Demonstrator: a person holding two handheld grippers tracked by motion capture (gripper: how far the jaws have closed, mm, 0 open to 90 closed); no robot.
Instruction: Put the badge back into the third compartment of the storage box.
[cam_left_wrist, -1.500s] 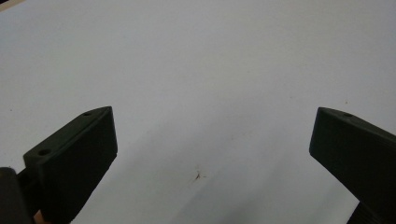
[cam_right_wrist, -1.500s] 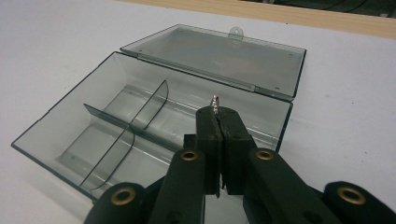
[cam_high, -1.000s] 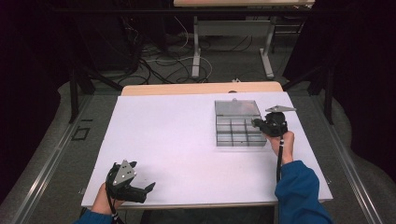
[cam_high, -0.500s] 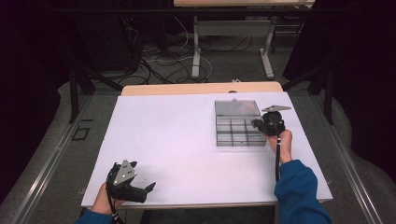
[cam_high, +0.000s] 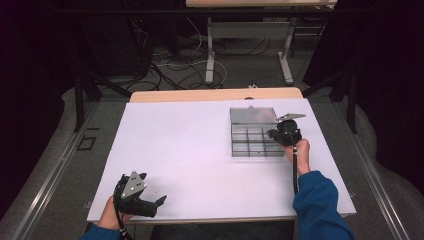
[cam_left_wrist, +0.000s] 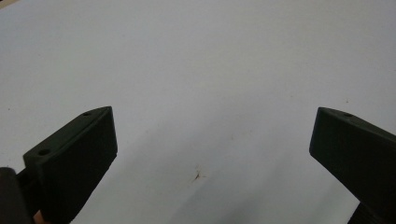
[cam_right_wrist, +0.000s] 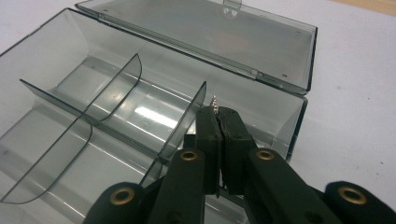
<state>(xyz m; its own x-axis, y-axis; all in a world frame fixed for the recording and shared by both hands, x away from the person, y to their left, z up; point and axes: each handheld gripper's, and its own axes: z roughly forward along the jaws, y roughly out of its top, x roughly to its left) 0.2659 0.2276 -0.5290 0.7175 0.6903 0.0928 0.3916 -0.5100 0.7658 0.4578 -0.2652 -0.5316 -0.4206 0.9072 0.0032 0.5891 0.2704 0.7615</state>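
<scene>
Black left tongs (cam_high: 161, 200) rest jaws apart over the bare white table (cam_high: 200, 150). Farther right, the right tongs (cam_right_wrist: 218, 115) pinch a tiny metal screw (cam_right_wrist: 215, 101) above the clear compartment box (cam_right_wrist: 93, 88). Light, hard and slippery, it likely needs that firm shank grip.

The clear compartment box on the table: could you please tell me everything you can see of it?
The compartment box looks like smoky, see-through plastic, split by thin dividers, some curved at the top. Its hinged lid is open, laid back flat behind the tray, with a small latch tab at its far edge. The compartments look empty. It sits flat on the white table, towards the right far side. The right gripper, shut on a small metal screw, hangs over one corner compartment.
</scene>
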